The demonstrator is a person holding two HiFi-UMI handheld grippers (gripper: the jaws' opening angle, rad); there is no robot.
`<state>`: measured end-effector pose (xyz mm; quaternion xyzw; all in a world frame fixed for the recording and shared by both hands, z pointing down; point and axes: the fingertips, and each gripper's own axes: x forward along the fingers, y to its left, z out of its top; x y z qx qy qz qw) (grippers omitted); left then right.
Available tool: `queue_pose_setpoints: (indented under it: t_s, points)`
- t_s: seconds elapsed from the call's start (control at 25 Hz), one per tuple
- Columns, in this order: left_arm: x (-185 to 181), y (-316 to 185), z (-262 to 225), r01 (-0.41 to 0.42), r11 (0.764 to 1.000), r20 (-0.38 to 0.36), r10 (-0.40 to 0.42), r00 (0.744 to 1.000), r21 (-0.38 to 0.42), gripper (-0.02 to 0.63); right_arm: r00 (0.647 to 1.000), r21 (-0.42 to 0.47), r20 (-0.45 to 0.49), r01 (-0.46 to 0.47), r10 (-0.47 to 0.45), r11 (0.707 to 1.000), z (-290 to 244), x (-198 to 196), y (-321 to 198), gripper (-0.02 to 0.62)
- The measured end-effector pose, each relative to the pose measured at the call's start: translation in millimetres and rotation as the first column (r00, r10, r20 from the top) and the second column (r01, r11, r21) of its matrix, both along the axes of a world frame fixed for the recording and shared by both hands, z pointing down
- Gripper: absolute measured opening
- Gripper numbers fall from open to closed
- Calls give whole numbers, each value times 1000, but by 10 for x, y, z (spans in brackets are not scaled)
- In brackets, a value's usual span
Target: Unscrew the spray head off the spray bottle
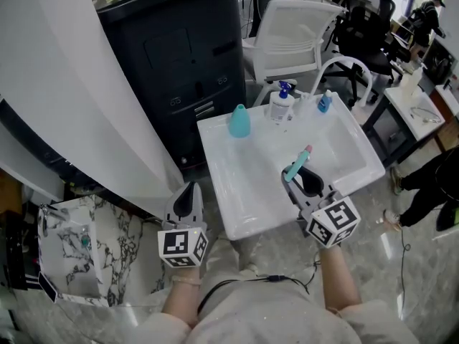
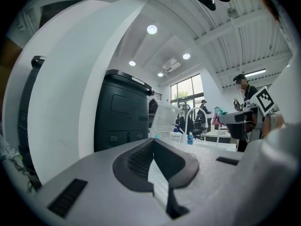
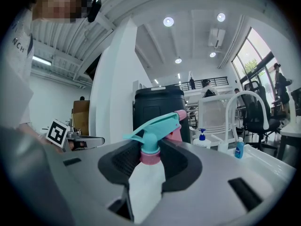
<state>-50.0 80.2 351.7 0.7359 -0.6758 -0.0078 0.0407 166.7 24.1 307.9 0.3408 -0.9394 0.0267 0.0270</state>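
Spray bottle (image 3: 145, 185) is clamped in our right tongs (image 3: 150, 150), lying along them with its head end past the tips. The dark pads press on it about the pink collar and the top of the white body. Only the right gripper view shows that grip. In the head view the right tongs (image 1: 297, 174) cover the body, and we see only the spray head (image 1: 295, 165) poking out over the white basin (image 1: 219, 156).

Our left tongs (image 2: 153, 147) are closed together on nothing, as their own view shows. In the head view they (image 1: 190, 192) hang well to the left of the right tongs, just off the basin's near edge. The left gripper view also catches the right tongs from the side, far off to its right.

The bottle has a white body, a pink screw collar, a teal head with a trigger and a pink nozzle. The head sits on the neck.

Beyond the right tongs' tips stand a teal bottle (image 1: 239, 121), a pump bottle (image 1: 281, 104) and a small blue bottle (image 1: 325, 102). Farther off are a curved white pipe (image 1: 346, 64), a white chair (image 1: 297, 34) and a black cabinet (image 1: 179, 56).

The bottle's lower end is cut off behind the tongs' body. We cannot tell whether the collar is loose.
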Motion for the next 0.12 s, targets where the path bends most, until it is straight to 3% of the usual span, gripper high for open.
queue_pose_setpoints:
  t_s: [0.12]
  points:
    - [-8,1,18,2,1000,2,-2,1000,-1,6,1000,-1,4,-2,2,1000,17,11,0,138]
